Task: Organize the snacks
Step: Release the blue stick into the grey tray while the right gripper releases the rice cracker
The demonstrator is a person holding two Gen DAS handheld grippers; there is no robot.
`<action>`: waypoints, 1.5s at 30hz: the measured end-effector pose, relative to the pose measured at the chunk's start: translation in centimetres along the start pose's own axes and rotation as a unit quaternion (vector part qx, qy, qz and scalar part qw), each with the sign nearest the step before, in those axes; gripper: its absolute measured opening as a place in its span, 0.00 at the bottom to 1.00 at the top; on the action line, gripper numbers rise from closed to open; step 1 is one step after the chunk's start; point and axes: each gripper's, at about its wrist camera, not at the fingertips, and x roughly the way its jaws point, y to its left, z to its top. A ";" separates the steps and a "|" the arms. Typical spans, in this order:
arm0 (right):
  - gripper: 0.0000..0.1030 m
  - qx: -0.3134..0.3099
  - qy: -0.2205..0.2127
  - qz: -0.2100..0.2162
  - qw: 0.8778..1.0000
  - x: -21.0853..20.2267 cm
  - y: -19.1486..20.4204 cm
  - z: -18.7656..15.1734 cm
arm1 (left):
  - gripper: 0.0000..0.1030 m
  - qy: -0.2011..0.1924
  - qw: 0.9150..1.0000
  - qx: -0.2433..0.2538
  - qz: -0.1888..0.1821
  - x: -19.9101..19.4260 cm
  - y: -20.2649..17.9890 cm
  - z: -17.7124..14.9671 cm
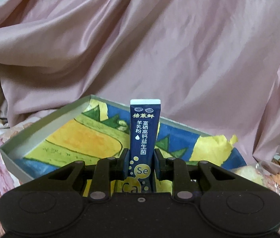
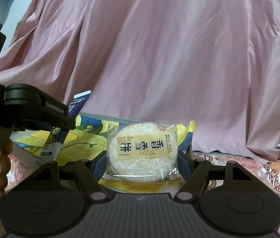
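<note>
Fingers: left gripper clenched on blue sachet; right gripper grasping rice cracker.

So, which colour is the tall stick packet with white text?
Dark blue stick packet, white top edge; clearest in left wrist view.

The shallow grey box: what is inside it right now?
Only a painted lining shows inside the shallow grey box: yellow, blue and green shapes. The blue stick sachet in the left claw covers a strip of it; the near part is hidden.
</note>
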 end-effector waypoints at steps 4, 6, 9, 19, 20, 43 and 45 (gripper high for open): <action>0.73 0.002 0.015 0.005 1.000 0.2 0.1 0.1 | 0.26 0.003 1.000 0.000 0.003 -0.2 0.1 -0.3; 0.73 0.000 0.022 0.004 1.000 0.2 0.0 0.2 | 0.26 0.005 1.000 -0.002 0.002 -0.1 0.3 -0.6; 0.73 -0.001 0.035 0.006 0.999 0.2 -0.1 0.4 | 0.26 0.011 1.000 -0.001 0.003 -0.3 0.2 -0.8; 0.74 -0.005 0.050 0.009 0.999 0.1 -0.2 0.6 | 0.27 0.019 1.000 0.001 0.006 0.0 -0.5 -1.0; 0.74 -0.004 0.050 0.009 0.999 0.1 -0.2 0.6 | 0.27 0.025 1.000 0.005 0.004 0.0 -0.4 -0.9; 1.00 0.011 -0.032 0.002 0.999 -5.2 0.0 1.1 | 0.99 -0.049 0.998 -0.023 0.014 -9.1 1.1 0.9; 1.00 0.010 -0.044 0.004 0.999 -6.5 0.1 1.0 | 0.99 -0.061 0.998 -0.020 0.016 -10.4 1.3 0.7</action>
